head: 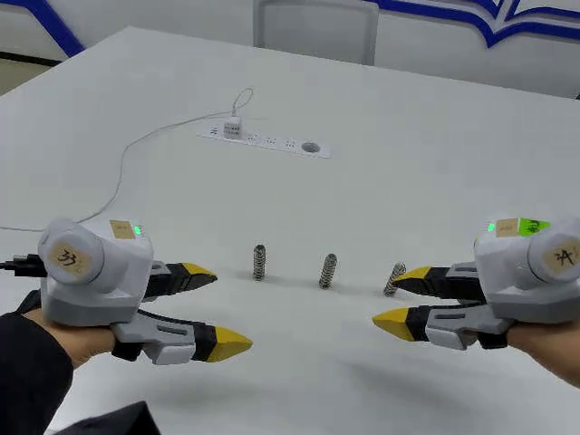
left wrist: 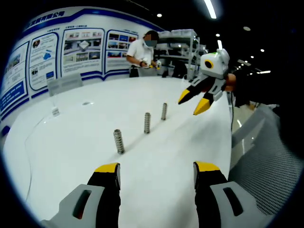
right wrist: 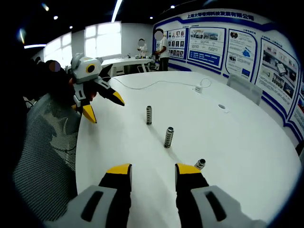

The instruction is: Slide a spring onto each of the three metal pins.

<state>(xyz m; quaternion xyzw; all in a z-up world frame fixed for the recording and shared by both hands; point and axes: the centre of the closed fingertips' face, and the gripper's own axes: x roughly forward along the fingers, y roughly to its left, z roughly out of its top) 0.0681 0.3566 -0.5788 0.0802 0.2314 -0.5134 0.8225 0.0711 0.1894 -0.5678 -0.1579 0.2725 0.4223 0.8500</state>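
Three small metal springs stand in a row on the white table: the left spring [head: 259, 262], the middle spring [head: 328, 271] and the right spring [head: 394, 279], which leans a little. Each seems to sit around a pin; I cannot make out the pins clearly. My left gripper [head: 217, 306] hovers left of the row, open and empty. My right gripper [head: 399, 297] is open too, its upper tip close beside the right spring. The left gripper view has its jaws [left wrist: 156, 168] apart before the springs [left wrist: 147, 122]. In the right gripper view the nearest spring [right wrist: 200, 164] stands just past one fingertip [right wrist: 189, 169].
A white power strip [head: 267, 140] with a plugged charger [head: 233, 125] and a trailing cable lies further back on the table. A grey chair [head: 314, 27] stands behind the far edge. People stand in the background [left wrist: 142, 50]. The table's front edge is near my hands.
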